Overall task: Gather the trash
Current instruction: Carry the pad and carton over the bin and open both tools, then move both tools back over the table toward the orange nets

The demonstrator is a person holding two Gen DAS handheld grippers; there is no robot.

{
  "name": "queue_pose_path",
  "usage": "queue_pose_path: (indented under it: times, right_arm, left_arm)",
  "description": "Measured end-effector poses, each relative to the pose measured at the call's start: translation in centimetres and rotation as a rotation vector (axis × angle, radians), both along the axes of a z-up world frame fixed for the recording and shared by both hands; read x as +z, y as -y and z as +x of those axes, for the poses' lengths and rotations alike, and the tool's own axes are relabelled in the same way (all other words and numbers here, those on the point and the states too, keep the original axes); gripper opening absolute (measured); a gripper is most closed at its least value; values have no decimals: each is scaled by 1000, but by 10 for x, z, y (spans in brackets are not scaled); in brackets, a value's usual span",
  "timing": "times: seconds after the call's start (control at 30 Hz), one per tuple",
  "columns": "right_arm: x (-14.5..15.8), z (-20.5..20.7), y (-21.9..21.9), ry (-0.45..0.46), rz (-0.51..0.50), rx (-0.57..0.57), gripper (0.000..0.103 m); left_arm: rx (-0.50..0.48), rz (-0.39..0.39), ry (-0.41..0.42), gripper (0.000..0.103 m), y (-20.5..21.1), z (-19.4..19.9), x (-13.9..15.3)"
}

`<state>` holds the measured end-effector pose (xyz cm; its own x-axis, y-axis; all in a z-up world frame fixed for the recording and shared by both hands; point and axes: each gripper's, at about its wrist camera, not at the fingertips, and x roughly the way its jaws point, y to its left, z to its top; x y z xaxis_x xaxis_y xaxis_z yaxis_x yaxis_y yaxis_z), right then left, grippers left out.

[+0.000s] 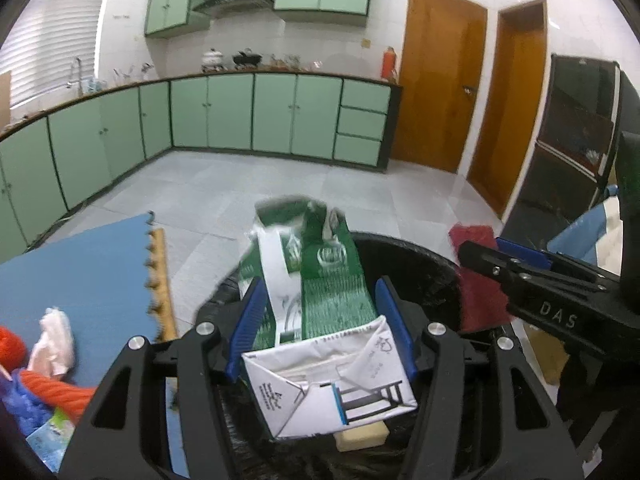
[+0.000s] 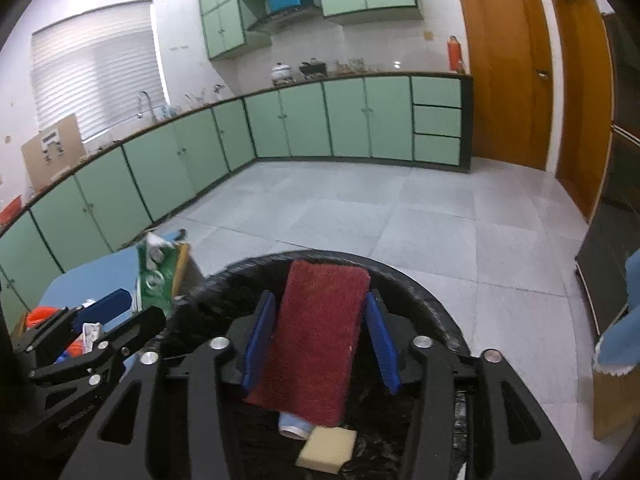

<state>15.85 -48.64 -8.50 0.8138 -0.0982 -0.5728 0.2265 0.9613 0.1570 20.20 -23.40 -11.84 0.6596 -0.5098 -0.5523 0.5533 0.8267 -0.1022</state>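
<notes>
Left gripper [image 1: 320,328] clamps our green carton [image 1: 320,304], long axis pointing away | right gripper [image 2: 320,340] clamps red scouring pad [image 2: 320,336], lengthwise | both over black bin [image 2: 432,300], open floor [image 2: 360,216] beyond.

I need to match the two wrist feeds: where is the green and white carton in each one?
Left wrist view: the green and white carton fills the lower centre, clamped between the left tongs, above the black bin.
Right wrist view: the carton is small at the left edge of the bin, beyond the left tongs.
Shared landmark: the beige sponge lying in the bin.
</notes>
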Motion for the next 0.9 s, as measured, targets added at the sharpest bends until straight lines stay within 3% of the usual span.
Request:
queue_pose_path:
  times: [0.1,0.27,0.33,0.63,0.9]
  right_arm:
    - [-9,-2,10,-16,-11,-32,65]
    - [-12,-12,18,-17,-20,-83,90]
    - [-11,-16,17,-15,-14,-90,95]
    - [9,-26,-30,17,8,-40,97]
    - [22,-24,-107,59,34,68,97]
  left_arm:
    - [-17,13,-16,65,5,0,-8]
    - [-6,18,-22,68,-4,6,-8]
    - [8,13,-27,70,-12,6,-5]
    - [105,-8,35,79,-74,-13,25]
    - [283,20,103,79,-173,-44,43]
